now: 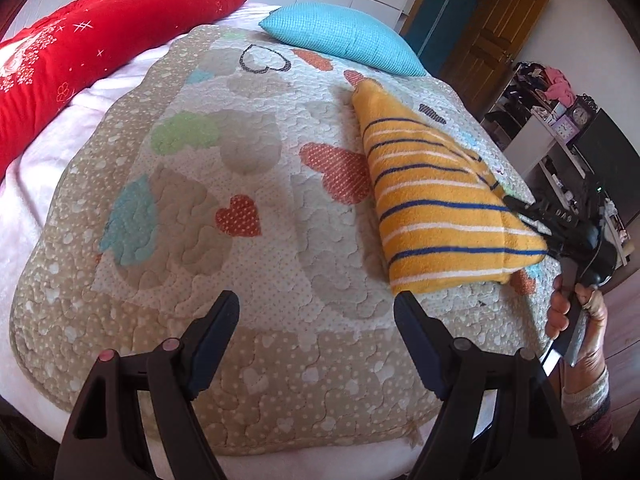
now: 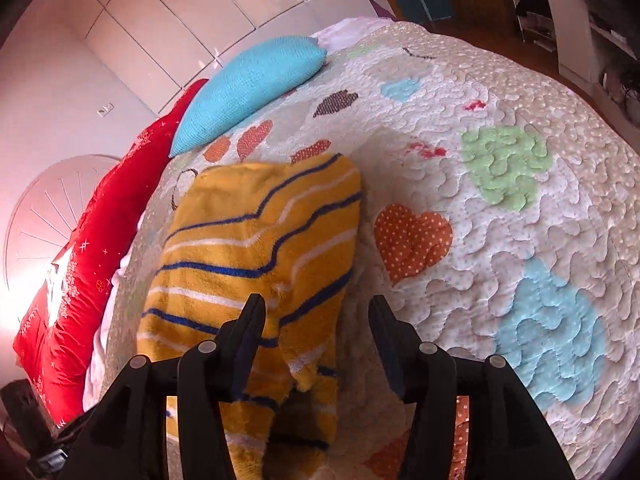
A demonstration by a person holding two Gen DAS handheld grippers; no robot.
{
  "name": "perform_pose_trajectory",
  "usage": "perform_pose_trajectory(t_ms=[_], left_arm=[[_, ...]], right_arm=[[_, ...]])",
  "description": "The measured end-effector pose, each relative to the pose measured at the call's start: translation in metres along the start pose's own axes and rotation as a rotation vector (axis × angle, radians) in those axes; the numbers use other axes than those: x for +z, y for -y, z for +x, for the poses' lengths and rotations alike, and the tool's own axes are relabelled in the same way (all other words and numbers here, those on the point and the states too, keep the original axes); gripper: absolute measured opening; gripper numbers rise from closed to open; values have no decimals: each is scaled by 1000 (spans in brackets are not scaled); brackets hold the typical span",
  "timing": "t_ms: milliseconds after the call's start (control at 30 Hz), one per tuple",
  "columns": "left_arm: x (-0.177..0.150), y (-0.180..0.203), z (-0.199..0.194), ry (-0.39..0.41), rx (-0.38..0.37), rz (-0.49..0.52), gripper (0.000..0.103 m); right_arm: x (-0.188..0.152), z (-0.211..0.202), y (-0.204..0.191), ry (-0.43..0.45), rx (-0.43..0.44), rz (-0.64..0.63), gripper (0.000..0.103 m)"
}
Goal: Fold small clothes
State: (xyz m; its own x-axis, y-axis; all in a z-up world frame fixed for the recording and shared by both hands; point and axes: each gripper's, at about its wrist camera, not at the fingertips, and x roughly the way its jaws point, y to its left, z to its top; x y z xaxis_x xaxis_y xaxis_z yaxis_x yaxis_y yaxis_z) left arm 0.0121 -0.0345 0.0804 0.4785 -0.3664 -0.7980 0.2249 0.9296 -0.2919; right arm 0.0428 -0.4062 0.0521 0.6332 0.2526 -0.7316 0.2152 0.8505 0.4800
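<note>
The left wrist view takes in what the right one cannot: the right gripper (image 1: 532, 220) from outside, its black body marked with pale letters that seem to read "DAS", held by a bare hand (image 1: 576, 316) at the quilt's right edge, its tips against the near corner of the yellow striped garment (image 1: 432, 208). The right wrist view shows that same garment (image 2: 256, 264) from above — folded, with blue and white stripes, lying on the heart-patterned quilt (image 2: 500, 208), its near end between the spread fingers (image 2: 252, 328), which are parted and clamp nothing. The left gripper (image 1: 316, 320) hovers over bare quilt (image 1: 240, 264) beside the garment, its fingers wide apart and empty. A turquoise cushion (image 1: 340, 36) and a red pillow (image 1: 92, 48) lie at the bed's far side; a cluttered shelf (image 1: 540, 92) stands beyond.
</note>
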Motion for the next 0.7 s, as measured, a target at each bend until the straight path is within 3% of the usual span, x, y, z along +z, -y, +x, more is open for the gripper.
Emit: perform_pose_trajectory(t_ms=[167,500,633,667,700], left_arm=[[41,19,22,39,-84,21,87],[86,53,121,-84,-260,51,88],[89,61,152,-168,-367,-2,90],[89,64,158,-196,-378,-7,89],[88,65,160,-198,-368,-9,79]], right_arm=[[1,23,8,-22,77,76,76],[23,54,5,-71,195,87,91],[33,71,-5,-90,234,83,87],[35,75,-8,-103,252,89,73],[36,80,-11,-122,273,110,63]])
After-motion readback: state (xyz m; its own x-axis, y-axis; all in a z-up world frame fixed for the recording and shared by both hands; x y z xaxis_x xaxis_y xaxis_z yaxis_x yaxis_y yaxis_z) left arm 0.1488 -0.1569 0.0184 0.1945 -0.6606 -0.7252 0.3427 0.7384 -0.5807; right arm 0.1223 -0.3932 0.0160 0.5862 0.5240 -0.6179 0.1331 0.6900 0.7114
